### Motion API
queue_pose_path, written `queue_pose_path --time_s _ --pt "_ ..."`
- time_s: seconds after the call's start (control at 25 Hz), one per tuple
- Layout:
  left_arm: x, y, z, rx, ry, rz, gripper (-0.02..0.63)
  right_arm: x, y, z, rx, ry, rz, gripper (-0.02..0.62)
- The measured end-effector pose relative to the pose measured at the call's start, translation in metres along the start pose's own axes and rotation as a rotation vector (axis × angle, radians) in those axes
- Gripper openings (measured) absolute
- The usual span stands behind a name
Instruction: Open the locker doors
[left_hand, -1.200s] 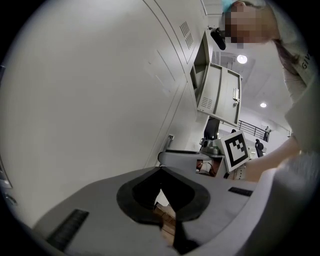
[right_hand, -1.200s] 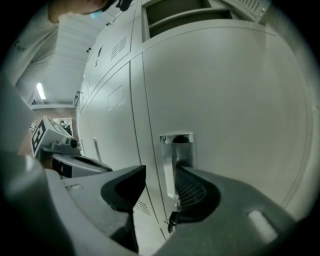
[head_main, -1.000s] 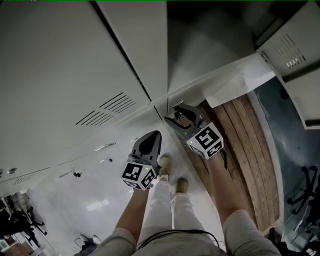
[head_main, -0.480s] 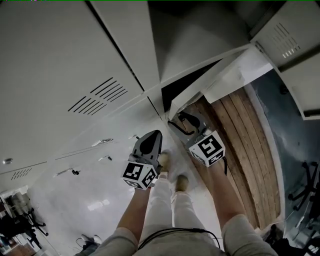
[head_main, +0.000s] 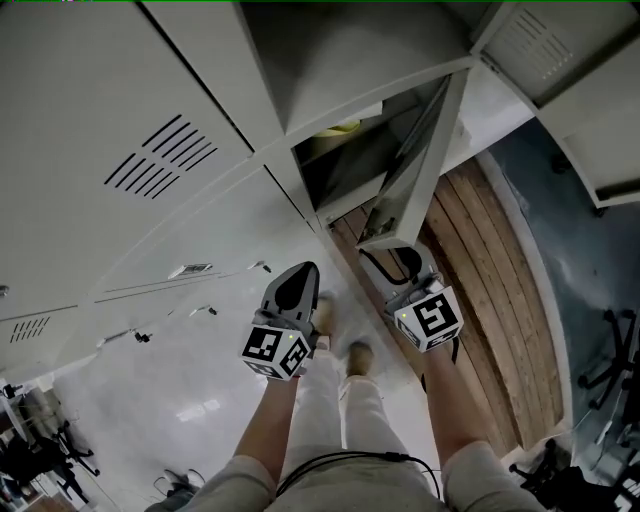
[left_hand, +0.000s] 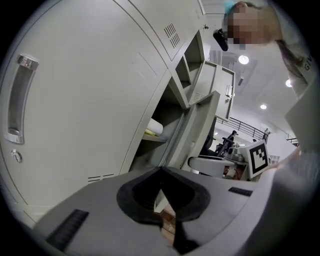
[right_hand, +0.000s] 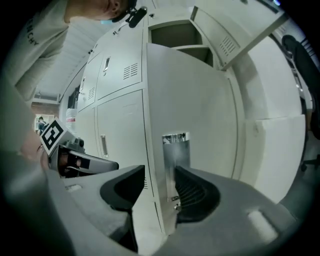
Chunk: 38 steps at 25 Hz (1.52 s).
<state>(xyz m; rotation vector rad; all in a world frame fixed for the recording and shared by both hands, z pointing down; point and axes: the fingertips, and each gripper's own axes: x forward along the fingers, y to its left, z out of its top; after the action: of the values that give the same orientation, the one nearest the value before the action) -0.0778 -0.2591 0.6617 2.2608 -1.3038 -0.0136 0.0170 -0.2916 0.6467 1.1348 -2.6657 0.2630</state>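
The grey locker door (head_main: 415, 160) stands swung out from the bank, and its compartment (head_main: 345, 160) shows a yellow item (head_main: 340, 128) on a shelf. My right gripper (head_main: 388, 252) holds the door's free lower edge. In the right gripper view the door edge (right_hand: 154, 150) and its metal handle (right_hand: 175, 145) sit between the pads of my right gripper (right_hand: 160, 170), which touch both sides; its jaws have just been opening slightly. My left gripper (head_main: 303, 272) hangs in front of the closed lockers, shut and empty. In its own view my left gripper (left_hand: 161, 171) has its tips together.
Closed lockers (head_main: 120, 100) with vent slots (head_main: 160, 152) fill the left; one shows a recessed handle (left_hand: 15, 105). More open doors (head_main: 540, 40) hang at upper right. A wooden floor strip (head_main: 490, 280) runs under the door. The person's feet (head_main: 345, 340) stand below; a chair (head_main: 610, 370) at right.
The locker door has swung outward with my right gripper, which moved down and right in the head view. The compartment inside has come into sight. My left gripper barely shifted.
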Motion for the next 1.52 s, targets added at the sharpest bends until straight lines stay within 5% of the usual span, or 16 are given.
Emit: queue_pose_path --time_s 0.92,1.52 --pt "0.047 -0.08 -0.019 0.045 0.037 -0.097 -0.002 -0.112 -0.097 -0.036 0.112 -0.006 -0.351 0.133" --pt "0.049 -0.077 -0.019 0.053 0.051 -0.093 -0.002 -0.151 -0.181 -0.04 0.219 -0.051 -0.637 0.106"
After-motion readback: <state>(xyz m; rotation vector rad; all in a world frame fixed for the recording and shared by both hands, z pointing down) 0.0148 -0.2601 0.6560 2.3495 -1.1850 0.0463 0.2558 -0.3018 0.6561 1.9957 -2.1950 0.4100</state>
